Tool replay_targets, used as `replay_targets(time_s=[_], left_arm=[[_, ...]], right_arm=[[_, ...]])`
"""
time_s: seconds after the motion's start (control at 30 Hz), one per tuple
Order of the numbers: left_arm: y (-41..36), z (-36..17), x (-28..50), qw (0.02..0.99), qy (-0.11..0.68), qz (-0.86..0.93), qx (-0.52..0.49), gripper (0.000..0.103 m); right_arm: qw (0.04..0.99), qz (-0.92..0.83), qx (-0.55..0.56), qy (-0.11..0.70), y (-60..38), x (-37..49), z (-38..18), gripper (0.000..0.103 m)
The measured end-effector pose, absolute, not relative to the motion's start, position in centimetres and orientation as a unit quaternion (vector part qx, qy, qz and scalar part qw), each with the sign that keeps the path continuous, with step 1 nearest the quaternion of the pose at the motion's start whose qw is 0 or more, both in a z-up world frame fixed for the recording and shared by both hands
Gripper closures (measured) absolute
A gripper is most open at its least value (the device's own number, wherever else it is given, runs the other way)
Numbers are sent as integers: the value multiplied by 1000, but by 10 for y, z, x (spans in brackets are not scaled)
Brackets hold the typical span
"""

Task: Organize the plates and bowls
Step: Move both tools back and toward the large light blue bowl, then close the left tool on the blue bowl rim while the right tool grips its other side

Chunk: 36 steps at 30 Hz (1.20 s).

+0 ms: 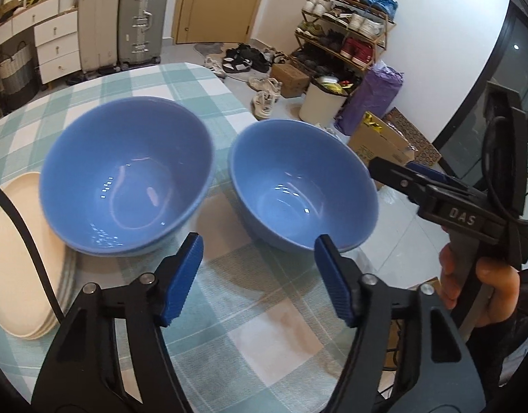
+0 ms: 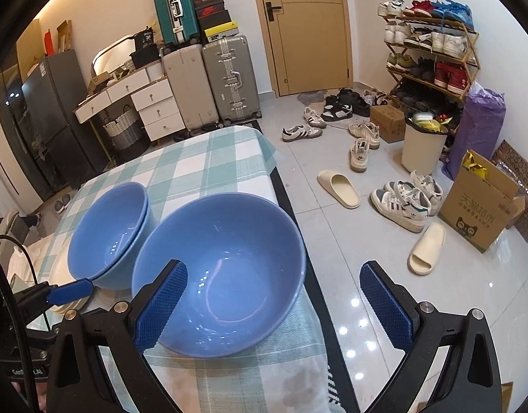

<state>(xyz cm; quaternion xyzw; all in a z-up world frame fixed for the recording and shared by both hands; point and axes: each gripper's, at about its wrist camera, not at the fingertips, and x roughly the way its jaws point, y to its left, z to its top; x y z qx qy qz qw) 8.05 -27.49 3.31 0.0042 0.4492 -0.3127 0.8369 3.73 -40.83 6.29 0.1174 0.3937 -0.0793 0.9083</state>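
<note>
Two glossy sky-blue ceramic bowls, a stacked pair (image 1: 126,179) and a single one (image 1: 303,186), sit on a mint-green and white checked tablecloth (image 1: 229,309). Pale cream round plates (image 1: 19,258) lie stacked alongside. Black plastic gripper arms carry ribbed royal-blue pads (image 1: 183,278).

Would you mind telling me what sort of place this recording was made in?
Most likely a lived-in home, by the entrance: a shoe rack stands near the door, with suitcases stacked against the wall. The blue bowls sit on a table with a checked cloth.
</note>
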Motion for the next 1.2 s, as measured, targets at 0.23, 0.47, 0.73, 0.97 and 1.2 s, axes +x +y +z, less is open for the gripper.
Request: replay_targets(time_s=[0.23,0.47,0.73,0.97,1.2], left_arm=[[-295,20,82,827,465,-316,-15,52],[-308,3,98,818,479,-317,-25,54],[-318,-11,115,815,485,-316,-34,58],[-320,-18,124,814,489,-312,-35,66],[-325,-22,130,817,487,-309,-26,74]], right_arm=[[902,-81,124,405,-420,38,47,1],[894,-62,138,422,-425,47,32,28],[896,-40,150,416,-427,58,23,44],[895,-35,157,415,-428,66,19,59],[895,-28,150,419,-424,68,14,66]])
